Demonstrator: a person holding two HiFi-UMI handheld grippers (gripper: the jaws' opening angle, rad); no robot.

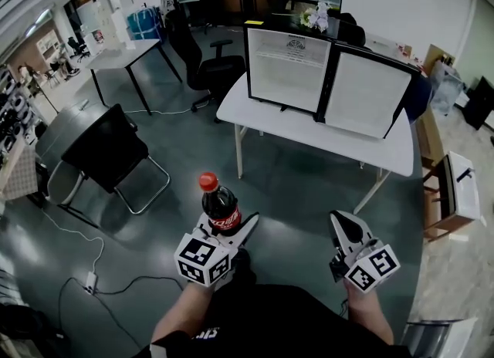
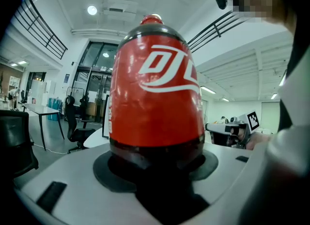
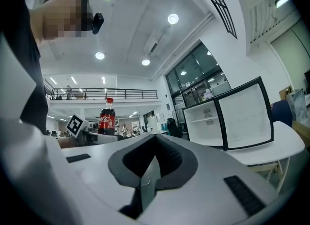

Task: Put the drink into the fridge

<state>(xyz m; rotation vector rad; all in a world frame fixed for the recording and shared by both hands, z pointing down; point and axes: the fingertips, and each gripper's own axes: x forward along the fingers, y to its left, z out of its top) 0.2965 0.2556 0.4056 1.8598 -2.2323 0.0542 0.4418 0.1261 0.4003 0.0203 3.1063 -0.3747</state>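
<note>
A cola bottle [image 1: 220,204] with a red cap and red label stands upright in my left gripper [image 1: 229,224], which is shut on its lower body. In the left gripper view the bottle [image 2: 155,93] fills the middle, seated in the dark pads of the left gripper [image 2: 155,167]. My right gripper [image 1: 340,225] is held level with it to the right, shut and empty; its jaws meet in the right gripper [image 3: 147,170] view. Ahead, a small white fridge [image 1: 288,67] stands on a white table [image 1: 309,134] with its door [image 1: 367,94] swung open to the right.
A black chair [image 1: 108,152] stands at the left and an office chair [image 1: 208,67] behind the table's left end. Cables and a power strip [image 1: 89,279] lie on the floor at lower left. A white box on a wooden stand [image 1: 455,190] is at the right.
</note>
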